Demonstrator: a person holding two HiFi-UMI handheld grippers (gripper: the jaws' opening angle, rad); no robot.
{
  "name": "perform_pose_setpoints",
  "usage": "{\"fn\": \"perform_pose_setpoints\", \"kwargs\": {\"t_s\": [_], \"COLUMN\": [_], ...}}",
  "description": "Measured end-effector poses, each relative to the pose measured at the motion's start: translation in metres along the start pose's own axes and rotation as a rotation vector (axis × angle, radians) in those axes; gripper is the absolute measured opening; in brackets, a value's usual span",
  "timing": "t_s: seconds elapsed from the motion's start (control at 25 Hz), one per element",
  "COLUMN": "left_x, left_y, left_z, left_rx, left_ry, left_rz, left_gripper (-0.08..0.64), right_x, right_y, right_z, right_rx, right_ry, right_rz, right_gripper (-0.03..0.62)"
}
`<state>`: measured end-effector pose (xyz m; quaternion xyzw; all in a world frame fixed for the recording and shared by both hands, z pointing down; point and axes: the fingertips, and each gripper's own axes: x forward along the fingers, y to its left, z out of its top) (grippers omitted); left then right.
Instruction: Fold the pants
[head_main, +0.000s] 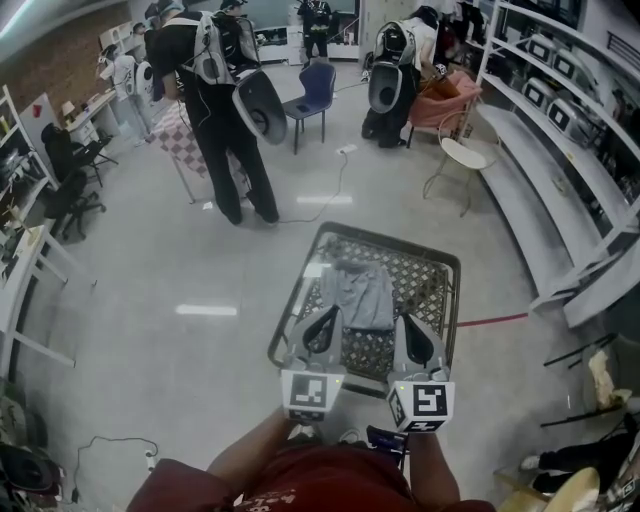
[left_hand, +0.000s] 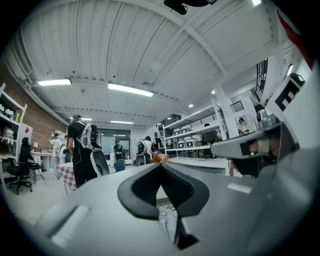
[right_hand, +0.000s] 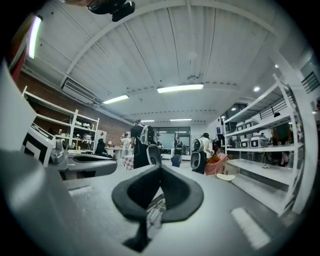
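Mesh table (head_main: 428, 290), pants (head_main: 362, 292) whole from above, pinched sliver in gripper views

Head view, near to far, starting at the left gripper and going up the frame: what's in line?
left gripper → grey pants → far rim of the table → blue chair

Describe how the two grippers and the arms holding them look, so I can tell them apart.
The left gripper and right gripper match: pale grey shells, black pads lining the jaws. Each bears a white cube with black square markers at its rear, the left cube and right cube patterned differently. The person's shirt is dark red, short-sleeved.
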<state>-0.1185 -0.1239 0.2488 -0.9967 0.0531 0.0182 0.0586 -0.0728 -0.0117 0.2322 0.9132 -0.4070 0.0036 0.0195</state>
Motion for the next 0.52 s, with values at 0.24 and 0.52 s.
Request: {"fn": "perform_pose_setpoints", "kwargs": {"t_s": [0.24,0.52], "left_x": [0.001,0.003], "left_y": [0.000,-0.003], "left_z": [0.008,0.007], "left_rx": [0.010,0.002], "left_ry": [-0.007,-0.008], "left_rz": [-0.001,0.008], "left_gripper": [0.006,0.006], "right_x": [-0.001,-0.005], "right_y": [-0.004,-0.012], "right_z": [0.002,0.000], "right_rx": [-0.011,-0.011], "right_ry": [0.001,0.004], "right_rz": [-0.005,-0.012], "right_gripper": [0.002,0.002]}}
